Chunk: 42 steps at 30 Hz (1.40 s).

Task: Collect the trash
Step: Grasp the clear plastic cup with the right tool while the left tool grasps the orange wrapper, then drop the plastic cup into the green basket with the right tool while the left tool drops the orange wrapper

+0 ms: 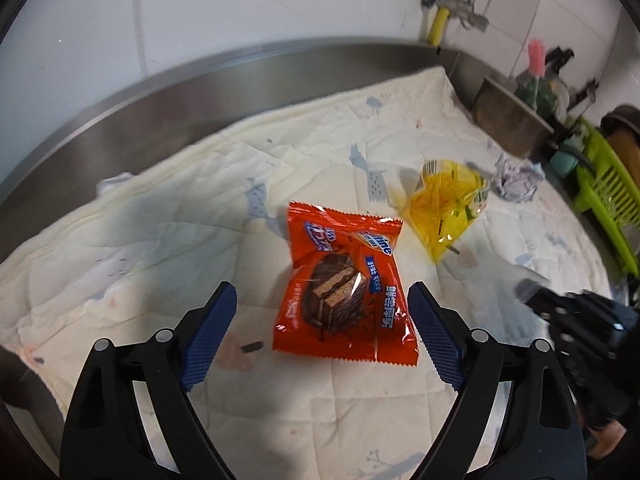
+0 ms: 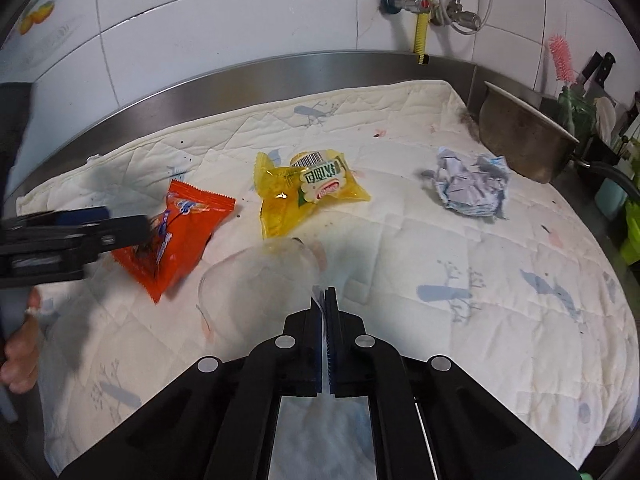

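Both grippers point steeply down at a quilted white cloth [image 2: 460, 240] spread over a steel counter [image 2: 240, 80].

The left gripper [image 1: 322, 300] hangs over the near left part of the cloth with its blue pads spread wide. An orange snack wrapper [image 1: 344, 280], printed with a chocolate cake, lies flat on the cloth between the fingertips [image 1: 218, 312]; the pads stand clear of its edges on both sides. In the right wrist view this gripper comes in from the left edge, its tip over the wrapper's left end, with part of a hand [image 2: 20, 352] below it.

The right gripper [image 2: 325, 296] sits nearer the middle of the cloth, its jaws pressed together. A thin white edge shows pinched between the pads, and a clear plastic bag [image 2: 260, 272] billows out from the tip toward the far left.

Farther off, a yellow wrapper [image 2: 308, 196] lies in the middle of the cloth, just right of the orange one. A crumpled paper ball [image 2: 468, 188] lies to the far right, near a metal pot [image 2: 520, 140].
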### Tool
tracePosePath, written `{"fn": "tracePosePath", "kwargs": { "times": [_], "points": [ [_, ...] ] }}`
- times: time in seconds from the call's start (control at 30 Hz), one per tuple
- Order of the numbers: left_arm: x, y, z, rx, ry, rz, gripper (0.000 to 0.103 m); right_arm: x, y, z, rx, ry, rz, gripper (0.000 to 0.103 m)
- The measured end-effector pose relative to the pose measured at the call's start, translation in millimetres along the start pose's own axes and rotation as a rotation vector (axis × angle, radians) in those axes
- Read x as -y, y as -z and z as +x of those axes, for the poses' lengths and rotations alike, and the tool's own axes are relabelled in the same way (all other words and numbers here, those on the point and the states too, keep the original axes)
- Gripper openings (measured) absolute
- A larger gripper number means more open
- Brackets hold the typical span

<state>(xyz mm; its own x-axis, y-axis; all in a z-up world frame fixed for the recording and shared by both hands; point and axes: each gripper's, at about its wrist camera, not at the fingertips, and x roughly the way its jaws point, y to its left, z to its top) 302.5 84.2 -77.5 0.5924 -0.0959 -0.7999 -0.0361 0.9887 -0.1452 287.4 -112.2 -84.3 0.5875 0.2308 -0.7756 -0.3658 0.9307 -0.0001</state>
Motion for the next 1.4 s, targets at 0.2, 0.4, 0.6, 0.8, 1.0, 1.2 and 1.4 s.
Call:
{"fn": "tracePosePath", "kwargs": {
  "times": [0.2, 0.4, 0.6, 0.8, 1.0, 1.2, 1.4],
  "points": [
    [8.9, -4.2, 12.8, -0.012, 0.012, 0.026, 0.093, 11.2, 16.1, -32.4, 0.032, 0.005, -0.016, 0.002],
    [19.1, -10.8, 28.9, -0.045, -0.024, 0.049, 0.094, 27.7, 36.0, -65.5, 0.049, -0.002, 0.010, 0.002],
    [19.7, -12.7, 40.3, -0.067, -0.023, 0.044, 0.075, 47.1, 64.4, -108.2, 0.082, 0.020, 0.040, 0.002],
    [14.0, -4.3, 31.6, -0.054, -0.003, 0.015, 0.054, 74.4, 103.9, -150.5, 0.100, 0.061, 0.094, 0.002],
    [20.0, 6.7, 2.9, -0.026, 0.014, 0.025, 0.045, 105.6, 154.2, -185.0, 0.089, 0.130, 0.167, 0.002],
    [40.8, 27.0, -34.1, 0.007, 0.051, 0.060, 0.044, 143.9, 213.0, -217.9, 0.058, 0.208, 0.276, 0.002],
    [89.1, 52.2, -70.0, 0.041, 0.138, 0.154, 0.044, 189.1, 273.5, -233.2, -0.042, 0.327, 0.356, 0.003]
  ]
}}
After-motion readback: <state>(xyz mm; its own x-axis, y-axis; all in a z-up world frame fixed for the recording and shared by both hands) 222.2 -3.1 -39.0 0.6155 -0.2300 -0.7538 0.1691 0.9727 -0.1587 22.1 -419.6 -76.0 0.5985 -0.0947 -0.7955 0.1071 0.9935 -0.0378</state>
